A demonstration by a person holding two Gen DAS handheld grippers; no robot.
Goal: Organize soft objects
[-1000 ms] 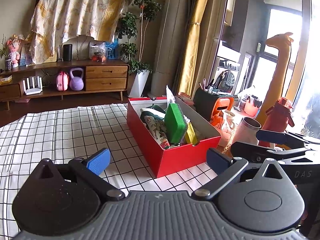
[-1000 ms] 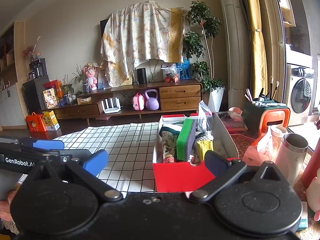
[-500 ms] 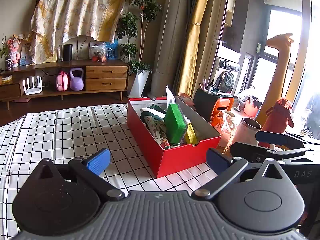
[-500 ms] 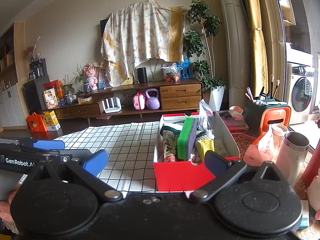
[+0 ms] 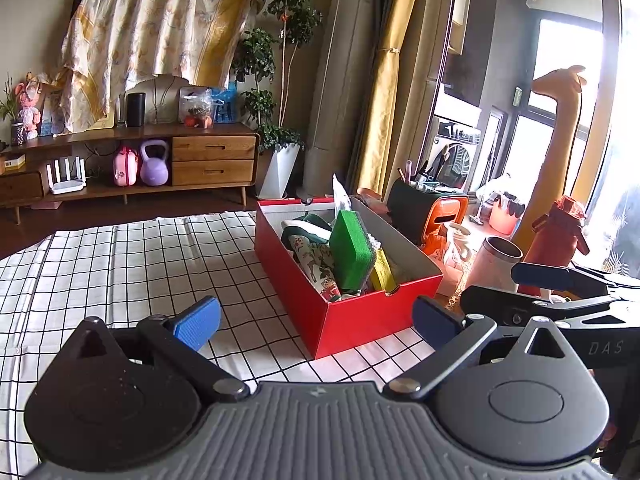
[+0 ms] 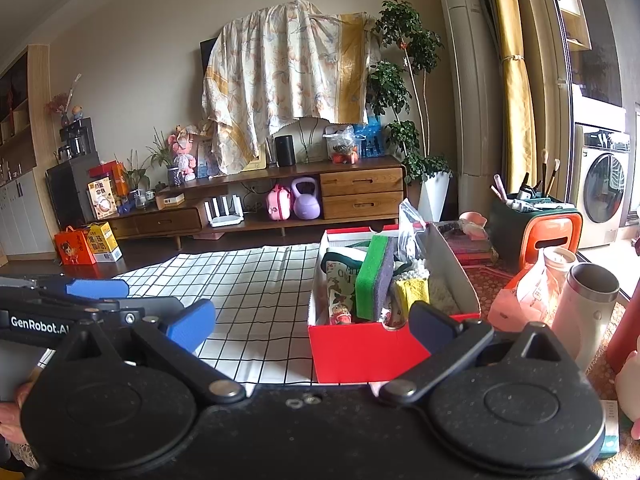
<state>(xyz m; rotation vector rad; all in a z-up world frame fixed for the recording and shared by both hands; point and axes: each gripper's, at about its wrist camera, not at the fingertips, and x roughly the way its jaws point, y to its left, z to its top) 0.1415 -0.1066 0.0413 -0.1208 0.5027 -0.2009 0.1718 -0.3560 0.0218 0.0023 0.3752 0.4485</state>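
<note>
Left wrist view: left gripper (image 5: 316,322), fingers spread wide, nothing between them, held above a checked cloth (image 5: 120,264) just short of a red box (image 5: 360,316); right gripper (image 5: 560,280) seen at the right edge, beside the box. Right wrist view: right gripper (image 6: 312,326), fingers likewise wide apart and empty, facing the box's (image 6: 360,352) near end. Contents, all inside the box: green sponge (image 5: 352,248) standing on edge, leaning; yellow sponge (image 5: 382,272) just beside it; printed cloth item (image 5: 316,260) against the left wall; white fluffy piece (image 6: 440,292) on the right side. Handling, judged: everything light, squashy, non-fragile; the sponge should be pinched across its flat faces near the top edge; cloth likely to sag, best taken at a bunched fold. No soft items visible loose on the cloth; task looks close to done
</note>
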